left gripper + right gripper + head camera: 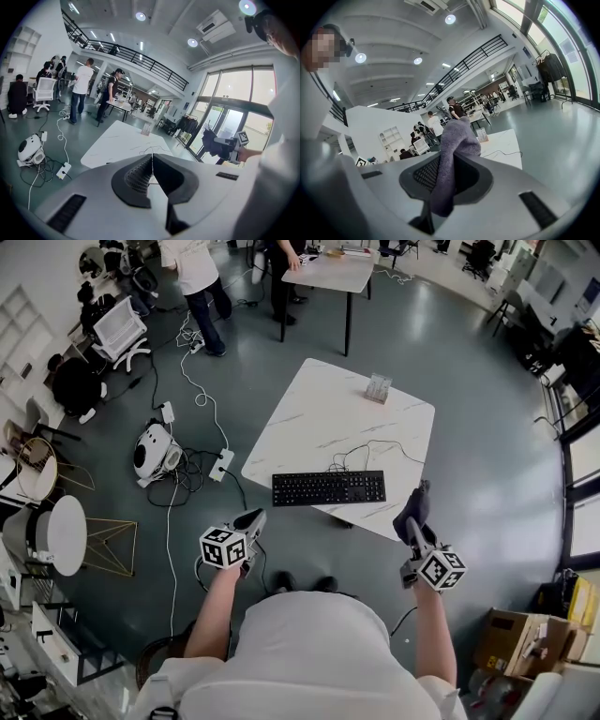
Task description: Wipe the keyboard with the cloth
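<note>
- Grey-purple cloth [452,159] is pinched between the jaws of the right gripper [413,524]. It sticks up past the jaw tips and also hangs down behind them.
- In the right gripper view both pads press on the cloth, with the fabric bunched in the gap.
- The left gripper [151,157] has its jaws pressed together with nothing between them, only a thin seam where the tips meet.
- Black keyboard [329,488] lies flat on the white marble-look table [309,418], close to the table's near edge and roughly parallel to it.
- In the head view the keyboard sits ahead of the person, between the 2 grippers.
- The cloth is off the keyboard's right end, nearer the person and not touching it. It is held in the air around the table's near right edge.
- The left gripper is held in the air, nearer the person than the keyboard's left end and apart from it, over the floor rather than the table.
- A thin dark cable [375,451] loops on the tabletop just behind the keyboard.
- 1 small box [378,387] stands near the table's far edge, well apart from the keyboard.
- A white power strip [221,465] with cords lies on the grey floor just left of the table.
- 2 people stand by a second table [328,273] far behind.
</note>
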`<state>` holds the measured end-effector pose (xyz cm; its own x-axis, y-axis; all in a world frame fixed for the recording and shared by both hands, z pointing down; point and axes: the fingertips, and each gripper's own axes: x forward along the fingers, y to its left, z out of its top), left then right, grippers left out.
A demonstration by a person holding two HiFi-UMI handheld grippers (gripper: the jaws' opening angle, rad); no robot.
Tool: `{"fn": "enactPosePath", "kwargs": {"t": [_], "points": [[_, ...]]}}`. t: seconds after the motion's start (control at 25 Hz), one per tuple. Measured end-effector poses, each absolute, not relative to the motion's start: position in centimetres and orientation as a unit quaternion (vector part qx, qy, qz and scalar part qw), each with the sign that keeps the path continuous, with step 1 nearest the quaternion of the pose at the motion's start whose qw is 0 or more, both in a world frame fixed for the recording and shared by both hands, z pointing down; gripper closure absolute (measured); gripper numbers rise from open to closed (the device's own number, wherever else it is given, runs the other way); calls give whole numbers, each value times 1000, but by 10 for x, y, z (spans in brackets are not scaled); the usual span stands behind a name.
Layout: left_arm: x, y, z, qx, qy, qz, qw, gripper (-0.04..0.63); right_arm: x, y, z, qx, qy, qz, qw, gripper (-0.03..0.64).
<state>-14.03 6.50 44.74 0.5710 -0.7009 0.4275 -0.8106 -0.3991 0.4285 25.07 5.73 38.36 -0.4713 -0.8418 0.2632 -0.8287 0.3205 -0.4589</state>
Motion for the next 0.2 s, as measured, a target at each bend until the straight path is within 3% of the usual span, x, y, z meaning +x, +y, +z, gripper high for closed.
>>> {"fn": "enactPosePath", "kwargs": {"t": [0.2], "points": [[-135,65,450,833,-452,86,307,577,255,60,388,-516,811,-275,10,540]]}}
